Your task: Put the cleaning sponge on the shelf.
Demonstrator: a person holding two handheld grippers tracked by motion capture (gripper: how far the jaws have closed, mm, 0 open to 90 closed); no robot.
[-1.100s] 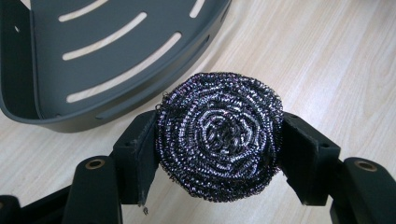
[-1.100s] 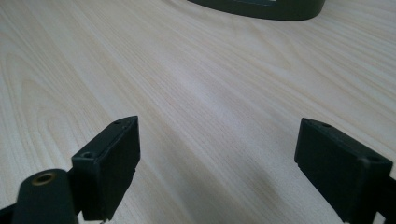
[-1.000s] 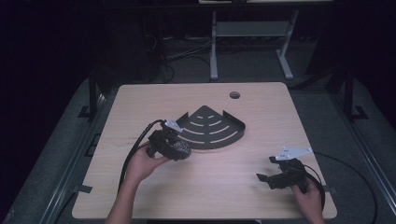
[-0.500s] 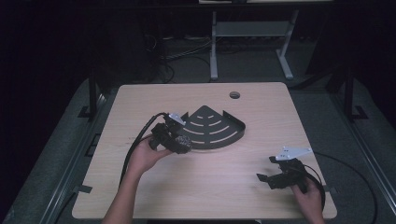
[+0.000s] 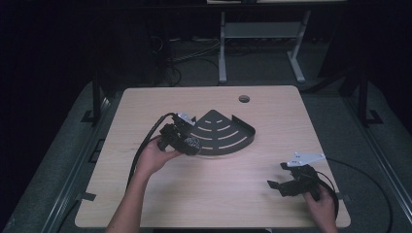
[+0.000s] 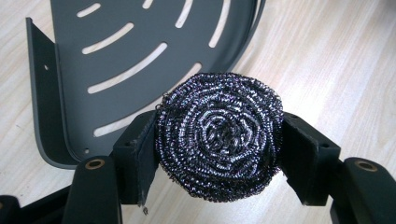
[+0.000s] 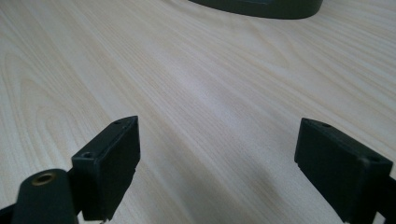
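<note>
Near the table's front right, the right gripper rests with its jaws spread wide and empty.

Farther in and to the left, the left gripper is closed on a steel scouring pad, pinched between both jaws at the near-left edge of the black slotted tray. Carrying the pad to the tray looks like the step in hand; next it needs moving over the tray floor before the jaws let go.

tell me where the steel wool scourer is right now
The steel wool scourer sits clamped in the left tool, left of table centre, at the slotted black tray's near-left edge.
</note>
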